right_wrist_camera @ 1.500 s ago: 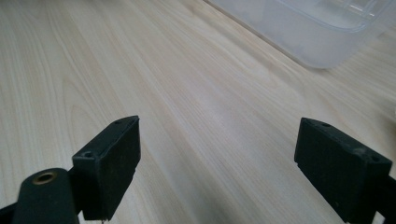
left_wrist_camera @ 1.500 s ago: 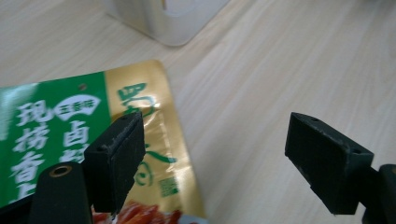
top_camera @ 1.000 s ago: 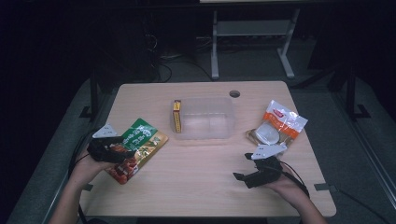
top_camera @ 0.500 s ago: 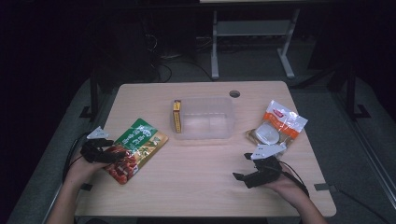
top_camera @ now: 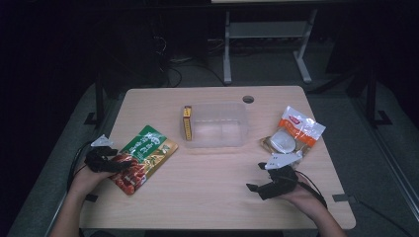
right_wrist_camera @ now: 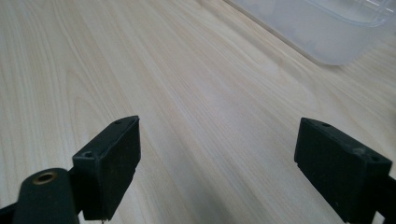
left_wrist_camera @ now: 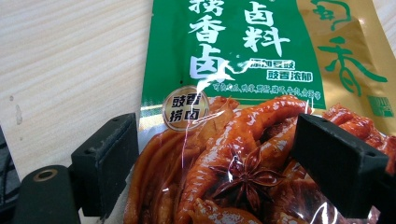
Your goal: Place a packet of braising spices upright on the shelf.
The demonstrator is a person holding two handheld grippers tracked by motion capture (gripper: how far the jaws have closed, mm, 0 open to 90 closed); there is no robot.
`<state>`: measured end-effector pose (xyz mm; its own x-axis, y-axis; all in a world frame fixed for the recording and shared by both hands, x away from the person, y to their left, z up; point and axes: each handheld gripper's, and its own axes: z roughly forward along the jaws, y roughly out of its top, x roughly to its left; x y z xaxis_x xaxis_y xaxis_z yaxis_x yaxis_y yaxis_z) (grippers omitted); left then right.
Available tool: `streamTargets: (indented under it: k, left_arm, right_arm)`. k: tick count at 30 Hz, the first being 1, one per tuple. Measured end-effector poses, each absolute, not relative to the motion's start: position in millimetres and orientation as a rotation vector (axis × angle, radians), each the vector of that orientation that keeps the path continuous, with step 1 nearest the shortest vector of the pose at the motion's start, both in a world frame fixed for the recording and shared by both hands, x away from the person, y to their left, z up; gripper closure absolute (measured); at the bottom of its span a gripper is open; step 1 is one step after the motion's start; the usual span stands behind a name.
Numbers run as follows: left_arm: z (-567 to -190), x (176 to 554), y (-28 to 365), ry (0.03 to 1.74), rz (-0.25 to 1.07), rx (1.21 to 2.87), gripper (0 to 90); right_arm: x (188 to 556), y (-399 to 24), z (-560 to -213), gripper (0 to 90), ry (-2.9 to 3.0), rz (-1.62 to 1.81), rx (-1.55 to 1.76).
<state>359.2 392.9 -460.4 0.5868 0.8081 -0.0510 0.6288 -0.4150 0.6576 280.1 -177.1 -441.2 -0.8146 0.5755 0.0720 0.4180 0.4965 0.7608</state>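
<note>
A green and gold snack packet printed with red braised meat lies flat at the table's left. My left gripper sits low at the packet's near-left end, and its jaws have just been opening. In the left gripper view the packet lies between the wide-spread jaws of that gripper, which stands open and does not pinch it. At the right front, my right gripper rests open on the bare wood. Nothing is between the jaws of the right gripper.
A clear plastic box stands mid-table, its corner ahead of the right gripper. A slim yellow carton stands against its left wall. A white and orange packet with a round white item lies at the right. A cable hole sits behind.
My left hand has drawn back to the left and sunk toward the table, so its gripper now reaches only the packet's near end. The packet and the right hand have stayed put.
</note>
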Motion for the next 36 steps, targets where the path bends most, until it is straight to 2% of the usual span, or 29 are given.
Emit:
streamTargets:
  k: [7,25,31,36]
  left_arm:
    - [-463.3,359.8,395.5,1.153,0.333,2.153,14.4]
    - [-464.3,358.7,394.6,1.154,0.351,2.163,14.5]
    - [-460.9,357.2,391.0,1.14,0.351,2.199,24.0]
    - [-458.5,354.9,386.7,1.103,0.359,2.23,39.0]
  right_arm:
    - [280.2,-176.8,-441.7,14.4,2.553,1.206,0.845]
    - [279.1,-176.6,-442.1,14.4,2.559,1.19,0.846]
    - [279.4,-176.1,-442.6,14.5,2.561,1.189,0.836]
    - [279.4,-175.7,-442.9,14.4,2.568,1.188,0.83]
